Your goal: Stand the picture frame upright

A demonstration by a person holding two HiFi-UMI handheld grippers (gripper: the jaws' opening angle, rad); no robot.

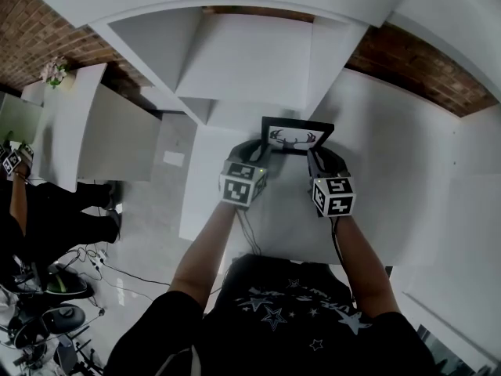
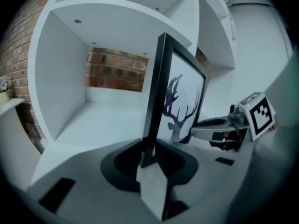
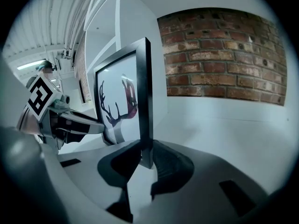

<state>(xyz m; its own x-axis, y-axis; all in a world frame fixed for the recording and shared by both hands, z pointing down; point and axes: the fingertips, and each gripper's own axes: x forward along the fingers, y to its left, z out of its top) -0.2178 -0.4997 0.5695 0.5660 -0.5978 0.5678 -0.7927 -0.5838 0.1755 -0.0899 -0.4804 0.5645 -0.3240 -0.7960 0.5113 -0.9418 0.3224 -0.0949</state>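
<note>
Head view: the picture frame (image 1: 297, 137) stands nearly upright over the white table (image 1: 391, 155), left gripper (image 1: 262, 151) and right gripper (image 1: 313, 159) at its sides.

Left gripper view: fingers (image 2: 124, 164) clamp its lower left edge.

Right gripper view: fingers (image 3: 170, 167) clamp the lower right edge; uneven release could topple it.

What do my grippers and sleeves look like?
The left gripper and right gripper are grey with dark jaws. Their white cubes bear black square markers. A thin cable trails behind the left one. The person wears a black, star-printed short-sleeved T-shirt.
</note>
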